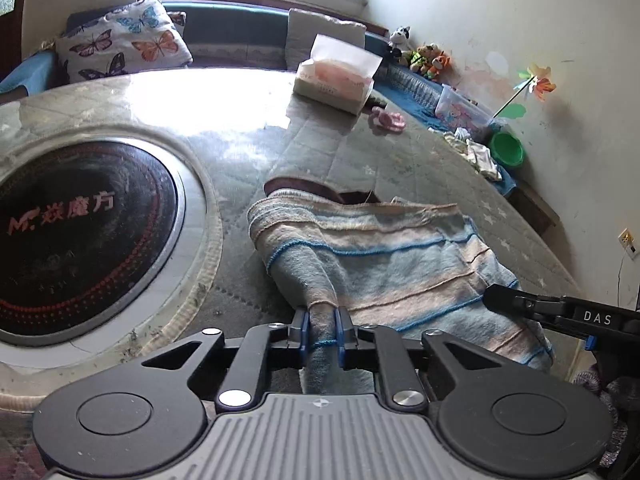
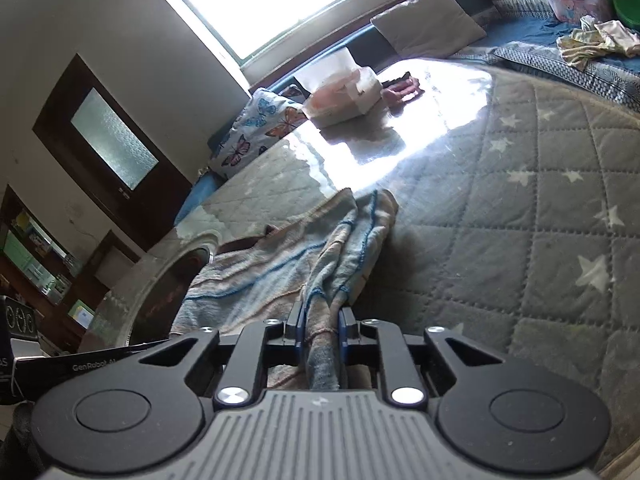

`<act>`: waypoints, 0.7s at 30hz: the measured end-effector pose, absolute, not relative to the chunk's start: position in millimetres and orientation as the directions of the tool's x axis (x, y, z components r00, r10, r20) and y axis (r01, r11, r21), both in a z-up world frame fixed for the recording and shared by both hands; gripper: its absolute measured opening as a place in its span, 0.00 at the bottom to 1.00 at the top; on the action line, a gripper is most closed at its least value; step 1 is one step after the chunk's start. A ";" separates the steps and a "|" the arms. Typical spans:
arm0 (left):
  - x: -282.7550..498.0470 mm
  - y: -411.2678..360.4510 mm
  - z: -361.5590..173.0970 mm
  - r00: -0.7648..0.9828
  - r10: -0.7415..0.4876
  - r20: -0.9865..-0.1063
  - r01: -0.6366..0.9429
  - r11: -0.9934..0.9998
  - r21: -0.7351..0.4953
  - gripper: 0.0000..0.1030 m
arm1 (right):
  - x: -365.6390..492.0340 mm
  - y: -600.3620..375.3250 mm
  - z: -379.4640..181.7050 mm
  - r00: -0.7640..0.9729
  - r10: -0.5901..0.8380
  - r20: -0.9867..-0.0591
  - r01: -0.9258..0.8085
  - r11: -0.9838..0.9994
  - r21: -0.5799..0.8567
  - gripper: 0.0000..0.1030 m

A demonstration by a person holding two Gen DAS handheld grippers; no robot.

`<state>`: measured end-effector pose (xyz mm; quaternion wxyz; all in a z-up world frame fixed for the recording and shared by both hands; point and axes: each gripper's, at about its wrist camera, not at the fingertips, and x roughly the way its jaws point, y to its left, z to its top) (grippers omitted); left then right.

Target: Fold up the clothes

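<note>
A striped knit garment (image 1: pixel 380 256) in pale blue and beige, with a dark brown collar at its far end, lies on the quilted table cover. My left gripper (image 1: pixel 322 320) is shut on the garment's near left corner, the cloth pinched between its blue pads. The right gripper's black fingers (image 1: pixel 516 300) reach in from the right at the garment's near right edge. In the right wrist view my right gripper (image 2: pixel 320 322) is shut on a bunched fold of the same garment (image 2: pixel 280 264), which trails away toward the left.
A round black cooktop (image 1: pixel 76 236) is set in the table left of the garment. A tissue box (image 1: pixel 336 80) and a small pink item (image 1: pixel 388 118) sit at the far side. Cushions, soft toys, a green basin (image 1: pixel 506 148) and loose clothes (image 2: pixel 592 40) line the bench behind.
</note>
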<state>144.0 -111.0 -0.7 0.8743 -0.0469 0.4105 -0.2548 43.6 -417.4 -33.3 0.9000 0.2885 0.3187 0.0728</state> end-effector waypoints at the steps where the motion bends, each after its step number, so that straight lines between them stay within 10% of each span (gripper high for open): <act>1: 143.7 -111.2 3.3 0.538 -0.488 -0.687 0.411 0.864 -0.292 0.12 | 42.8 -416.5 -30.5 0.789 0.317 -0.526 0.047 0.822 0.567 0.14; 21: 168.3 -114.6 98.1 0.681 -0.483 -0.550 0.438 0.871 -0.222 0.10 | 67.5 -390.8 82.8 0.872 0.298 -0.390 -0.134 0.909 0.394 0.12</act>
